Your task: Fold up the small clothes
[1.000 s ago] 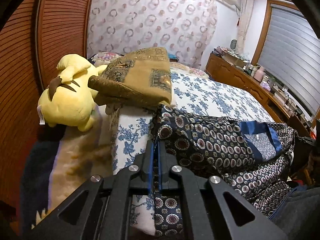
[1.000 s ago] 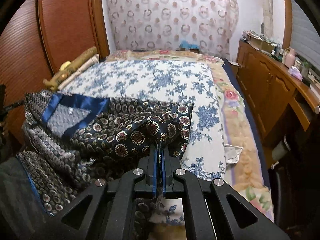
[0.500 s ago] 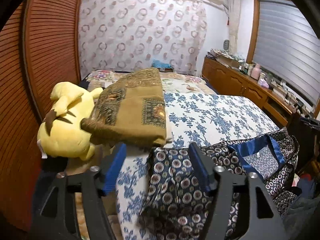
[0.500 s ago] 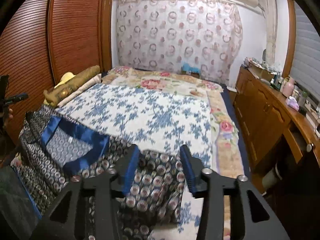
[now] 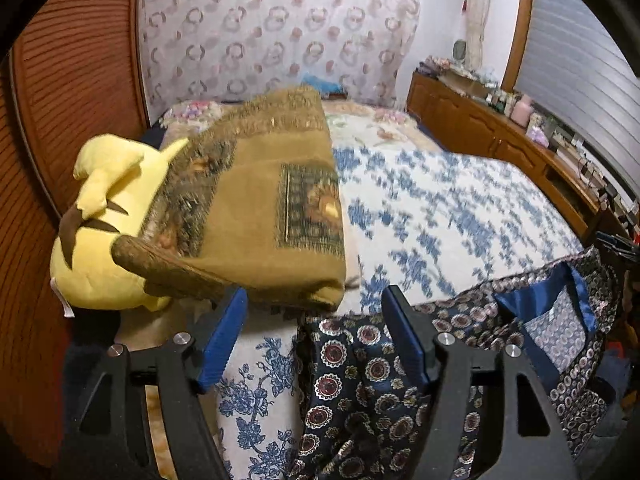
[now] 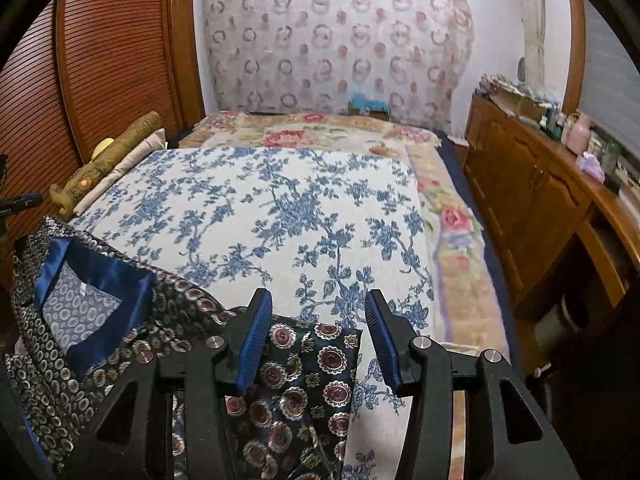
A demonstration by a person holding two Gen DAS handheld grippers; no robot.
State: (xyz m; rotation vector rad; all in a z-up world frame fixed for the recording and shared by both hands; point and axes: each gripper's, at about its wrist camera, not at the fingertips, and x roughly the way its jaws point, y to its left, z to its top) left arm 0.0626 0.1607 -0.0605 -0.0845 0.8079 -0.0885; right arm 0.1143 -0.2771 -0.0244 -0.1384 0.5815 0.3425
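Note:
A dark navy garment (image 5: 360, 380) with round medallion print and a blue satin collar (image 5: 556, 320) lies spread on the near edge of the bed. My left gripper (image 5: 315, 292) stands open just above its left part, nothing pinched between the blue pads. In the right wrist view the same garment (image 6: 304, 380) lies under my right gripper (image 6: 318, 295), which is also open, its pads clear of the cloth. The collar (image 6: 80, 292) shows at that view's left.
The bed carries a white cover with blue flowers (image 6: 280, 200). A folded olive blanket (image 5: 272, 200) and a yellow plush toy (image 5: 96, 248) sit at its left side by the louvred wardrobe (image 6: 100, 80). A wooden cabinet (image 6: 532, 200) lines the right.
Both grippers were shut on the garment's edge a second ago; both have let go, opened and drawn back and upward. The garment now lies flat on the bed.

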